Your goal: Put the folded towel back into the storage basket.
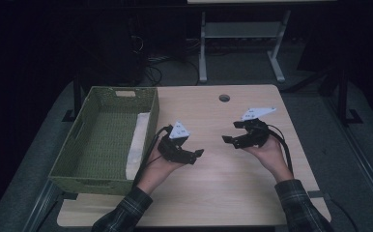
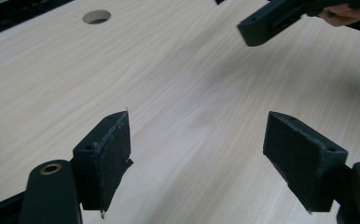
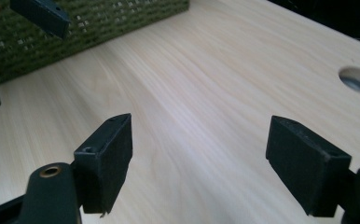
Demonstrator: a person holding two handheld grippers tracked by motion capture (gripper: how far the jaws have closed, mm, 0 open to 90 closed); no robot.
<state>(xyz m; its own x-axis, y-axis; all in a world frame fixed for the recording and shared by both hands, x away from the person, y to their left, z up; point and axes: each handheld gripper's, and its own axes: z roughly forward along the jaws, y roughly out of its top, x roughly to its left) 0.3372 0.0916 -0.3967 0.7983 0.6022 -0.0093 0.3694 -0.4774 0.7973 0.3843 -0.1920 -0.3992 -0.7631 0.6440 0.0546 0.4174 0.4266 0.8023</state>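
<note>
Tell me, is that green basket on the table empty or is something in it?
Not empty. The green basket holds a pale, flat white thing leaning along its right inner wall; the rest of its woven floor looks bare. What the white thing is, I cannot tell.

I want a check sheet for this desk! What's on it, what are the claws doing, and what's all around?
Surface: light wooden table with a round cable hole near the far edge.
Job's things: green woven basket at the table's left side; a pale folded cloth leans along its inner right wall.
Clutter: nothing seen.
Claws: left claw open, nothing between its jaws, above bare wood. Right claw open, also holding nothing. They face each other over the middle of the table.
Cables: one black cable trails from each claw along the person's forearms.
Surroundings: dark room, grey floor, a white table frame and tangled cords behind.
</note>
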